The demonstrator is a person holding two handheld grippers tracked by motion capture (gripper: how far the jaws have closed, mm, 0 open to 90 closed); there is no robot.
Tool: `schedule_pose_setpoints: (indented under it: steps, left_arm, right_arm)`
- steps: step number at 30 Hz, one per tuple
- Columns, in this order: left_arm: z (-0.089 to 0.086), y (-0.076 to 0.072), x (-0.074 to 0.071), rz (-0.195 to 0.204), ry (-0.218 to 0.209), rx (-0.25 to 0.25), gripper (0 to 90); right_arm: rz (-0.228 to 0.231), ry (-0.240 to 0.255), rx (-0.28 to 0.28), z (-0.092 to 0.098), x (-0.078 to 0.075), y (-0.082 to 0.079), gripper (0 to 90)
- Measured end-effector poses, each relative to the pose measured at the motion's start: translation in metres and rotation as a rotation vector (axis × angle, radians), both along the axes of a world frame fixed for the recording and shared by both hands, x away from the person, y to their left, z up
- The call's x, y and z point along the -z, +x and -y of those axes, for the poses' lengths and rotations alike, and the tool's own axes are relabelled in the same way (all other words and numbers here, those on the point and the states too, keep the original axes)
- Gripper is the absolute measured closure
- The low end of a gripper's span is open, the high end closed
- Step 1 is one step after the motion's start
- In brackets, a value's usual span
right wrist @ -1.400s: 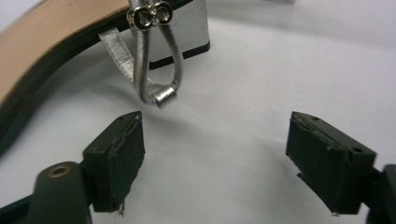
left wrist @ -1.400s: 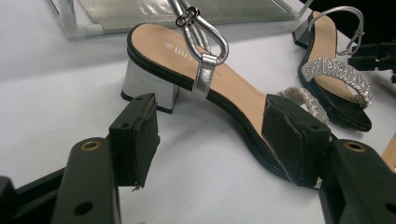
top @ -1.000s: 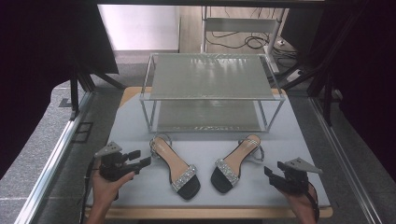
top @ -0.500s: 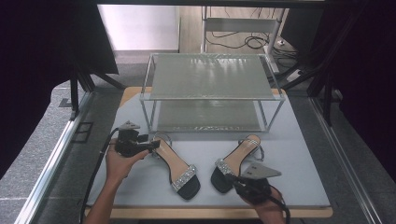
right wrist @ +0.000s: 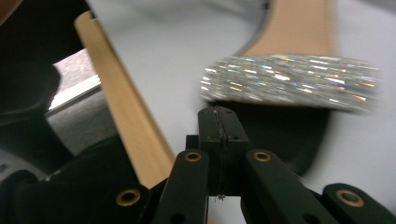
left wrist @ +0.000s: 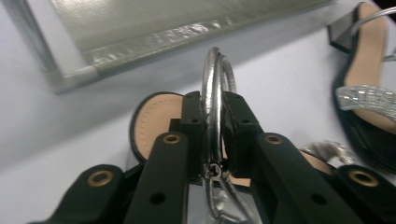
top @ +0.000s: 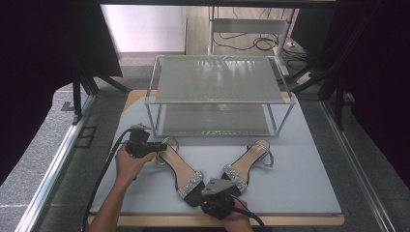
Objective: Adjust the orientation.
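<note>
At the left edge of the desk [top: 300,159], the left gripper [top: 155,146] has just clamped its jaws on the silver ankle strap [left wrist: 214,107] of the left sandal [top: 180,166], a handy loop to lift it by, I'd guess toward the two-tier rack [top: 220,92] behind. Near the front edge, the right gripper [top: 227,186] sits at the toe of the right sandal [top: 246,164], its jaws freshly pressed together with nothing between them, just short of the glittering toe band [right wrist: 289,81].
</note>
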State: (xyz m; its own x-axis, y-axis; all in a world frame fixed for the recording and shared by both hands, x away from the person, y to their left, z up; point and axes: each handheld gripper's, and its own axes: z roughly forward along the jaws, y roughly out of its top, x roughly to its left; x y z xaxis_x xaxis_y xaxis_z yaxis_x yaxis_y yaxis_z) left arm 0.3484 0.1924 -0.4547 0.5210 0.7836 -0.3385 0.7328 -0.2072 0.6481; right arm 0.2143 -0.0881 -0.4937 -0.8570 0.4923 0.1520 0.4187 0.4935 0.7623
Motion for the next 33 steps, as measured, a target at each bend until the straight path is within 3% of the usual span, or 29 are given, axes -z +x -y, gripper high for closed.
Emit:
schedule_pose_setpoints:
  steps: [1, 4, 5, 10, 12, 13, 19, 21, 26, 27, 32, 33]
  left_arm:
    - [-0.002, -0.001, -0.001, -0.008, -0.008, 0.012, 82.1]
    - [-0.003, -0.002, -0.003, -0.012, -0.019, 0.012, 82.6]
    - [-0.006, -0.004, -0.003, -0.016, -0.031, 0.016, 82.7]
    - [-0.01, -0.012, -0.004, -0.02, -0.053, 0.04, 83.0]
    - [-0.013, -0.014, -0.005, -0.021, -0.053, 0.046, 83.1]
    - [-0.016, -0.016, -0.005, -0.027, -0.072, 0.05, 83.1]
    - [-0.026, -0.027, -0.008, -0.03, -0.091, 0.064, 83.1]
    - [-0.032, -0.034, -0.009, -0.029, -0.098, 0.068, 83.0]
    - [-0.035, -0.048, -0.009, -0.027, -0.103, 0.09, 83.0]
    - [-0.035, -0.054, -0.007, -0.028, -0.112, 0.103, 82.9]
    - [-0.038, -0.06, -0.006, -0.028, -0.135, 0.114, 82.8]
    - [-0.04, -0.061, -0.005, -0.035, -0.166, 0.128, 82.8]
  right_arm:
    - [0.001, -0.008, -0.023, -0.014, 0.005, -0.002, 90.0]
    - [0.006, -0.023, -0.04, -0.025, 0.009, -0.002, 90.0]
    - [0.024, -0.049, -0.043, -0.035, 0.012, -0.002, 90.0]
    - [0.035, -0.072, -0.008, -0.045, 0.012, 0.006, 90.0]
    - [0.022, -0.069, -0.005, -0.044, 0.013, 0.007, 90.0]
    - [0.014, -0.071, 0.0, -0.043, 0.012, 0.009, 90.0]
    - [0.035, -0.112, 0.05, -0.033, 0.01, 0.015, 90.0]
    - [0.059, -0.154, 0.095, -0.027, 0.008, 0.024, 90.0]
    - [0.047, -0.206, 0.116, -0.025, 0.002, 0.039, 90.0]
    - [0.051, -0.236, 0.113, -0.029, -0.003, 0.045, 90.0]
    - [0.03, -0.262, 0.117, -0.033, -0.005, 0.06, 90.0]
    - [0.023, -0.256, 0.125, -0.031, -0.005, 0.064, 90.0]
